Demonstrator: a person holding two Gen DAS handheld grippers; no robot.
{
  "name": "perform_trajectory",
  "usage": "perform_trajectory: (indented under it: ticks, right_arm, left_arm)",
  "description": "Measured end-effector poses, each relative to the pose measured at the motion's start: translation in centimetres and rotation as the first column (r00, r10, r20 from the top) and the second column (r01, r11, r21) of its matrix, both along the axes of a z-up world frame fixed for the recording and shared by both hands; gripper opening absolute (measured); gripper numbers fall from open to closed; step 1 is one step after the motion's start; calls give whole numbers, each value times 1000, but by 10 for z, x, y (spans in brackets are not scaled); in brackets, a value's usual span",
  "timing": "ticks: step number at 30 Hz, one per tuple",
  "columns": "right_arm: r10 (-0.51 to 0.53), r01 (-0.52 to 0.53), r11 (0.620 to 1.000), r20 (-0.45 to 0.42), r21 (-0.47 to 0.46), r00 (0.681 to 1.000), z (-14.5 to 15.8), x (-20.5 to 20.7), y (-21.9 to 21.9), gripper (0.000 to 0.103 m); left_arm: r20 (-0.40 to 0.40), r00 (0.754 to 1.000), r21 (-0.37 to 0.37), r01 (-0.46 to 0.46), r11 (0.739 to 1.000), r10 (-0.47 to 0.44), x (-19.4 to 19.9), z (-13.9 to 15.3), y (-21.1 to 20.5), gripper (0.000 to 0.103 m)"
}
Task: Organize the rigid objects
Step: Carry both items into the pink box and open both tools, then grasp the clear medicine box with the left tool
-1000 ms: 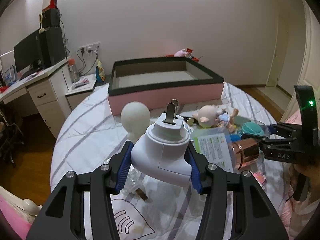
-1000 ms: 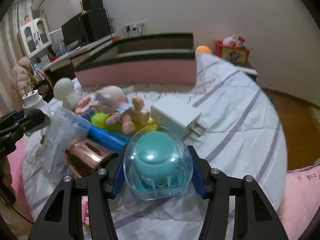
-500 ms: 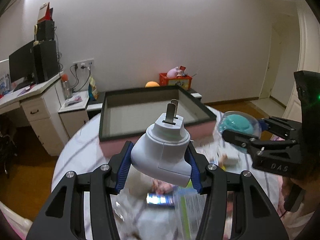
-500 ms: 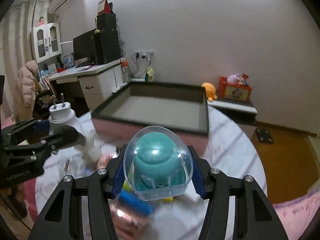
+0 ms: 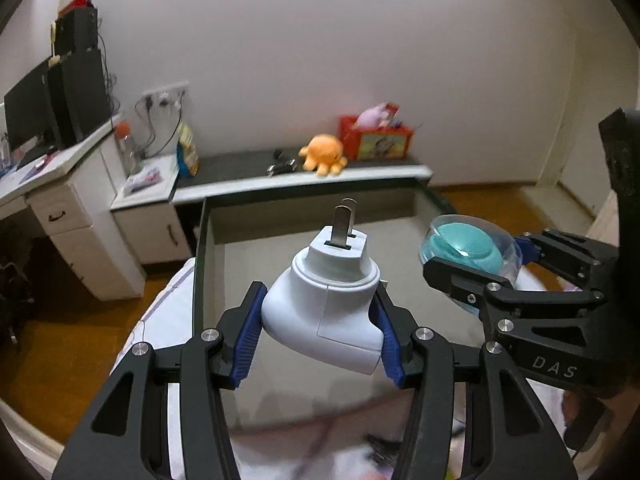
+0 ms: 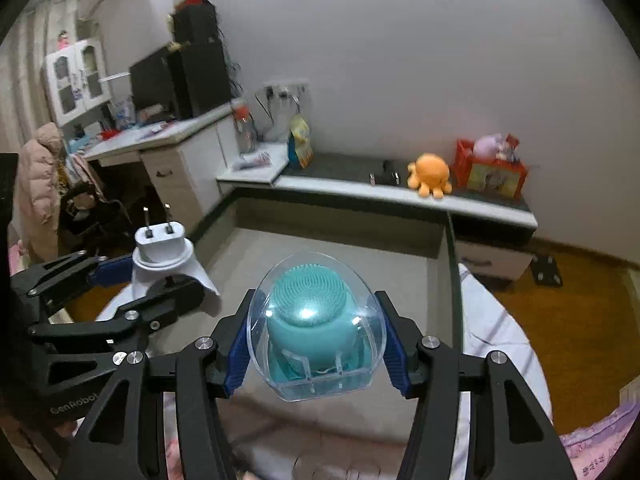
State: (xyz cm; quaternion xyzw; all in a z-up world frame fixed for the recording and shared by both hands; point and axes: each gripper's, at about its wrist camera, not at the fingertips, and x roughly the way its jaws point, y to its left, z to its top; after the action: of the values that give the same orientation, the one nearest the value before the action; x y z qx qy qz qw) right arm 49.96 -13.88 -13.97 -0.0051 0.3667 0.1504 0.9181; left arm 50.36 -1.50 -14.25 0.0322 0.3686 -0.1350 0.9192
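Two black hand-held claws with blue pads hang side by side, angled downward. The left claw (image 5: pixel 322 330) is clamped on a white moulded plastic plug adapter (image 5: pixel 326 312); the right claw (image 6: pixel 316 350) grips a teal bristled brush inside a clear plastic dome (image 6: pixel 316 326).

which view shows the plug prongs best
The right wrist view: the white plug is seen side-on in the left gripper, so both prongs stand apart and clear. In the left wrist view the plug fills the centre, but its prongs line up and read almost as one blade.
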Motion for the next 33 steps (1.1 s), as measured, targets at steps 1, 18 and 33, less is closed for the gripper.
perform_trajectory:
  ticks: [1, 18, 33]
  right_arm:
    - [0, 0, 1000, -24, 5, 1000, -4, 8, -1, 57]
    - [-33, 42, 999, -251, 30, 967, -55, 64, -10, 59]
    - [-41, 36, 999, 132, 39, 990, 45, -83, -23, 85]
  left_arm:
    - [-33, 999, -1, 1, 1000, -1, 9, -5, 1, 52]
    - [-182, 981, 140, -36, 989, 62, 59, -34, -3, 67]
    - [336, 934, 32, -143, 989, 124, -129, 68, 22, 103]
